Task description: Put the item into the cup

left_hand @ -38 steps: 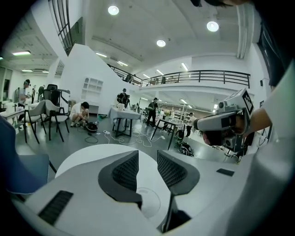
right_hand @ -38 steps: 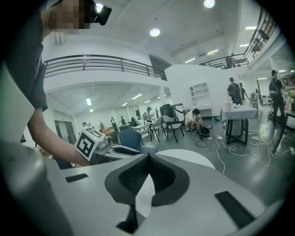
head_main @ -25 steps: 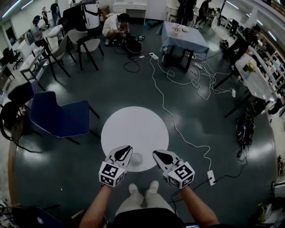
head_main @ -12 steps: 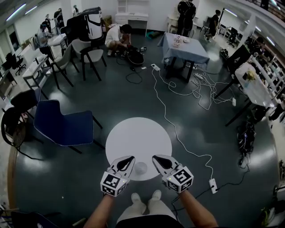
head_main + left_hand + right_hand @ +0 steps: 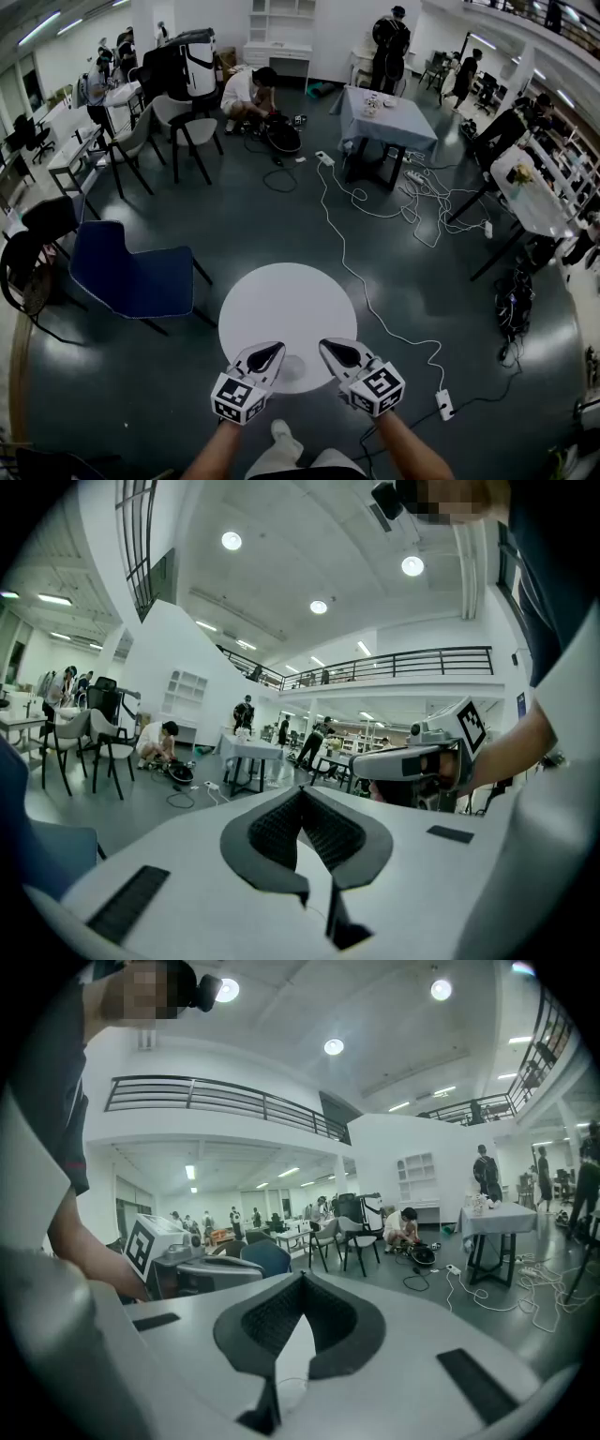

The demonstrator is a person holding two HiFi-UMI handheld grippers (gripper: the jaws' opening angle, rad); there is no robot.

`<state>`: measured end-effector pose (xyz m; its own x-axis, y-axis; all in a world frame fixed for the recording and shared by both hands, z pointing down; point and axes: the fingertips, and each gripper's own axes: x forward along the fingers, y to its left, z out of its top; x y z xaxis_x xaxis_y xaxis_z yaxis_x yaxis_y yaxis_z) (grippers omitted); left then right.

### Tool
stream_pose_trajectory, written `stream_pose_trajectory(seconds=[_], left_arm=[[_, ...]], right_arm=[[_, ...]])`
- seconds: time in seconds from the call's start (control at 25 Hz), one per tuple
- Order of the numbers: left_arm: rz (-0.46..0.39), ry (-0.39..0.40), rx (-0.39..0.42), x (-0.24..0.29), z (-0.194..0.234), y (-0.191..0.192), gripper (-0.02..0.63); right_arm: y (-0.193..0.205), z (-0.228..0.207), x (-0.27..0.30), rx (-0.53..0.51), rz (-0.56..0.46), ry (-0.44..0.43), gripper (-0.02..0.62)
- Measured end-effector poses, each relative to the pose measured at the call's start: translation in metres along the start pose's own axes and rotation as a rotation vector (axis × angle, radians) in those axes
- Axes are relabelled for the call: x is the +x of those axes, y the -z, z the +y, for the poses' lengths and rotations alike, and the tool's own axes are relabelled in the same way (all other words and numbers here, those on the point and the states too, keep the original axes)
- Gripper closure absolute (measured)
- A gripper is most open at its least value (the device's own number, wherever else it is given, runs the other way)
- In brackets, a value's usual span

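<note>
Near the front edge of the round white table (image 5: pixel 281 309), a small clear cup (image 5: pixel 292 371) shows only faintly between my two grippers. Left gripper (image 5: pixel 267 353) hovers just left of it, jaws closed tip to tip with nothing between them. Right gripper (image 5: pixel 335 352) mirrors it on the right, also shut and empty. Both gripper views look level across the hall: the left gripper (image 5: pixel 302 794) sees the right gripper's marker cube (image 5: pixel 466 726), while the right gripper (image 5: pixel 300 1279) sees the left one's cube (image 5: pixel 150 1241). I see no loose item.
A blue chair (image 5: pixel 131 277) stands left of the table. A white cable (image 5: pixel 361 281) runs over the dark floor to a power strip (image 5: pixel 443 404) on the right. Farther off are a cloth-covered table (image 5: pixel 386 108), chairs and several people.
The head view has tilted up, so the table, the cup and both grippers sit lower in the picture. The grippers keep their places on either side of the cup.
</note>
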<state>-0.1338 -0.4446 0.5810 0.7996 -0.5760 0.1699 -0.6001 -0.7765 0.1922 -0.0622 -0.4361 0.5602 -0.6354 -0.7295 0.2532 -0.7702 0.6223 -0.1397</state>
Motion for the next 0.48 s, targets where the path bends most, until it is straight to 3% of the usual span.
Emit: stream_pose_trajectory(seconds=[0.48], left_arm=[[-0.047,-0.009,0.03,0.005,-0.064,-0.012,0.589]], right_arm=[[0.003,-0.007,-0.057,0.002,-0.037,-0.005,0.586]])
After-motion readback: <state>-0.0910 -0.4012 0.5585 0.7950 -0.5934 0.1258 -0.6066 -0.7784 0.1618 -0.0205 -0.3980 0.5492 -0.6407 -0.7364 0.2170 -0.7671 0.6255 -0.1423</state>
